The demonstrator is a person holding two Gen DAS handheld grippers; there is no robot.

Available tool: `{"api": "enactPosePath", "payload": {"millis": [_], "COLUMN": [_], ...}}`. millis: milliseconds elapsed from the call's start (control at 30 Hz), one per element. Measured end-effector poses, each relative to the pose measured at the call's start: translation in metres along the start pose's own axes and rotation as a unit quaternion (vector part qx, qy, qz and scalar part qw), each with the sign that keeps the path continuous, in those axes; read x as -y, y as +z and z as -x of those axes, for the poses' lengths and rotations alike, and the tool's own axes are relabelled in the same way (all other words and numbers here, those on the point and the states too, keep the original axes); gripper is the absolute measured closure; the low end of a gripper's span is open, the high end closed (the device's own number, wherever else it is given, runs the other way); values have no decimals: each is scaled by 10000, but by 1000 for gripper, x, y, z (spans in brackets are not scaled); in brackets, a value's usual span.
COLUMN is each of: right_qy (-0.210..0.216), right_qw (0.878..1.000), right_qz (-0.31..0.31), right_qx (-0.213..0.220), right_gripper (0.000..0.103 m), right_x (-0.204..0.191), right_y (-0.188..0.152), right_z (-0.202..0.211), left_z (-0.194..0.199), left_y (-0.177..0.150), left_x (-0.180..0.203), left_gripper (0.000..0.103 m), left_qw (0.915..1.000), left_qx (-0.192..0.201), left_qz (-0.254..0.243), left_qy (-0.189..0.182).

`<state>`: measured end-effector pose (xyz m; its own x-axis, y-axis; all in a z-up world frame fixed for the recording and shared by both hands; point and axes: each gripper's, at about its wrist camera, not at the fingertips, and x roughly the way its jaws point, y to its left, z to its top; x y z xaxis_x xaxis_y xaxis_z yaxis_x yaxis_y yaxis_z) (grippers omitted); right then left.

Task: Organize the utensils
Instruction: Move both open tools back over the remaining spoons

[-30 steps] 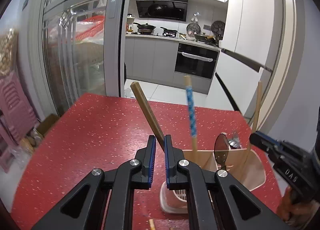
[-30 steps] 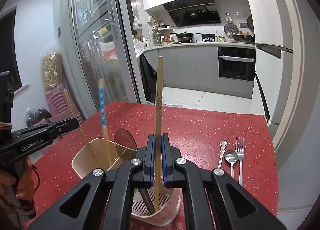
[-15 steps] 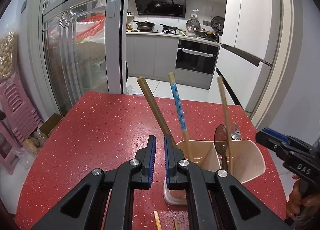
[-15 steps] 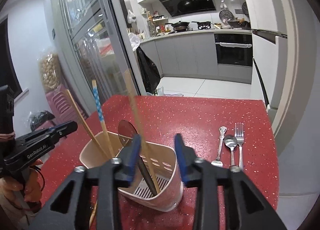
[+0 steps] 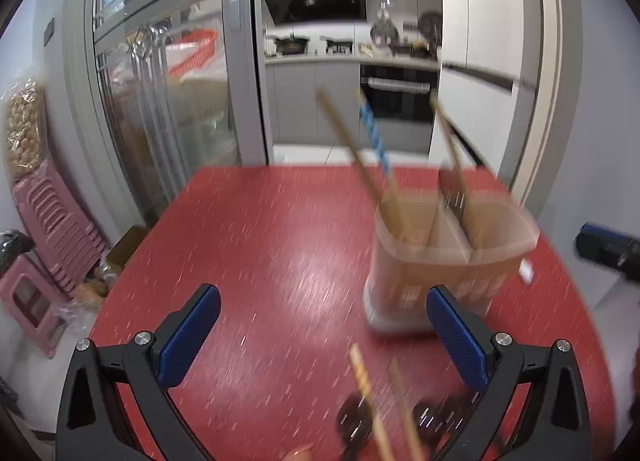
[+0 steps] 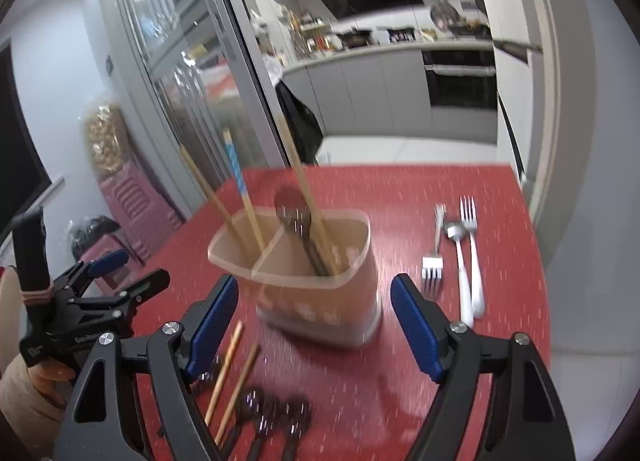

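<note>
A beige two-compartment utensil holder (image 5: 448, 257) (image 6: 304, 281) stands on the red table (image 5: 260, 253). It holds several chopsticks (image 6: 244, 197), one with a blue pattern, and a dark spoon (image 6: 292, 213). My left gripper (image 5: 320, 321) is open and empty, near the holder's left side. My right gripper (image 6: 316, 321) is open and empty, just in front of the holder. Two loose chopsticks (image 6: 230, 377) and dark spoons (image 6: 272, 417) lie on the table in front. The left gripper shows in the right wrist view (image 6: 116, 277).
Two silver forks (image 6: 470, 245) (image 6: 434, 257) and a silver spoon (image 6: 460, 265) lie right of the holder. The table's right edge is close to a white wall. Pink stools (image 5: 48, 237) stand on the floor at left. A kitchen lies beyond.
Both grippers have opened and pulled back from the holder. The chopsticks they held now stand in the holder. Both views are motion-blurred.
</note>
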<state>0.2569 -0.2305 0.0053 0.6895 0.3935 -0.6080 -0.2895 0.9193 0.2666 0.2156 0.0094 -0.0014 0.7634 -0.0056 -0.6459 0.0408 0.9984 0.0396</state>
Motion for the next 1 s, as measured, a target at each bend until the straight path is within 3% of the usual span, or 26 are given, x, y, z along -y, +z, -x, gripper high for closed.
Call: {"api": "enactPosePath", "payload": {"millis": [100, 200, 433, 700, 1000], "right_qy": [-24, -139, -301, -537, -774], "right_qw": [9993, 9968, 9861, 9785, 9727], "right_qz": [-163, -319, -563, -633, -387], "right_qx": [-347, -725, -1536, -1888, -2155], "right_gripper": [22, 22, 22, 22, 28], "right_x": [-2, 1, -1, -5, -19], "right_y": [-20, -46, -106, -131, -132], "right_z": [-2, -8, -29, -39, -56], "left_z": [-19, -33, -56, -74, -94], "left_y": [-35, -71, -134, -161, -159], "left_x": [-4, -11, -3, 2, -3], "left_gripper": [0, 0, 0, 0, 0], "left_qw": [9991, 9966, 9920, 9908, 9892], "left_qx": [-413, -818, -1253, -1345, -1439], "left_qz": [-29, 30, -22, -131, -231], "left_qy": [56, -114, -161, -49, -130]}}
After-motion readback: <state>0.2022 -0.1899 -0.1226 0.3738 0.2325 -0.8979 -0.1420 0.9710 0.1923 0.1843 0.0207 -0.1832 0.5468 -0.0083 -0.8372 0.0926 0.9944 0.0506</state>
